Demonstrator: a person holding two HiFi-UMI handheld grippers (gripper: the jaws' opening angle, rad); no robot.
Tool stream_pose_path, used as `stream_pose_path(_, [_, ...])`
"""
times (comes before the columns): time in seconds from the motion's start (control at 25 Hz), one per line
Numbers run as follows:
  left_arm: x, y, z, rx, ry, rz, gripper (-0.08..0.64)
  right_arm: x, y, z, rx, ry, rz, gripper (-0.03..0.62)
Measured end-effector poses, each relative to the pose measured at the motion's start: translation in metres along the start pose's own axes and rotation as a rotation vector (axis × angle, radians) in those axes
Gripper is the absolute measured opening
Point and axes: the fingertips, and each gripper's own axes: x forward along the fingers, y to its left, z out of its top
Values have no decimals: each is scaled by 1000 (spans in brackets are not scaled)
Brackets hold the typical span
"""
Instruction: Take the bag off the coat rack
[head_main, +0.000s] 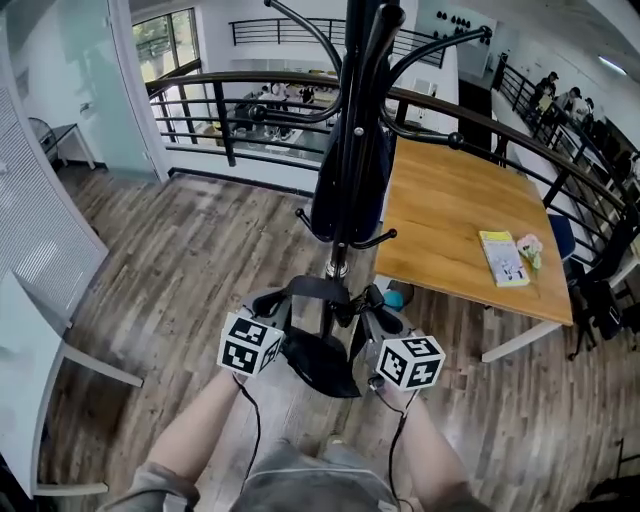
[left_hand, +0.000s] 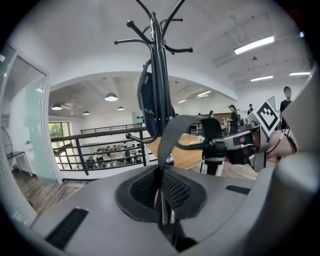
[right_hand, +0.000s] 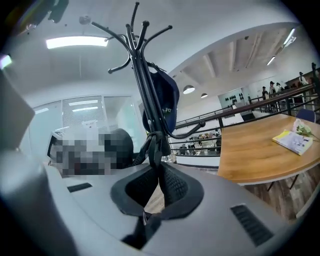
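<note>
In the head view a black bag (head_main: 320, 362) hangs low in front of the black coat rack (head_main: 350, 120), between my two grippers. Its strap (head_main: 320, 289) runs across the pole from one gripper to the other. My left gripper (head_main: 275, 302) is shut on the strap's left end, seen as a grey band (left_hand: 172, 132) between its jaws (left_hand: 161, 175). My right gripper (head_main: 374, 302) is shut on the right end, where the black strap (right_hand: 152, 147) bunches between its jaws (right_hand: 159, 172). A dark blue item (head_main: 350, 190) hangs higher on the rack.
A wooden table (head_main: 450, 220) with a book (head_main: 503, 257) stands right of the rack. A black railing (head_main: 230, 120) runs behind it. White furniture (head_main: 40, 340) is at the left. Several people stand far off at the right.
</note>
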Motion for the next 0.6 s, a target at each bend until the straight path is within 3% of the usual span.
stream_pose_path(0.32, [-56, 19, 69, -37, -76, 39, 15, -35, 46, 82, -90, -64, 47, 35])
stream_pose_path(0.6, [-120, 42, 118, -56, -169, 108, 15, -54, 103, 145, -136, -146, 164, 36])
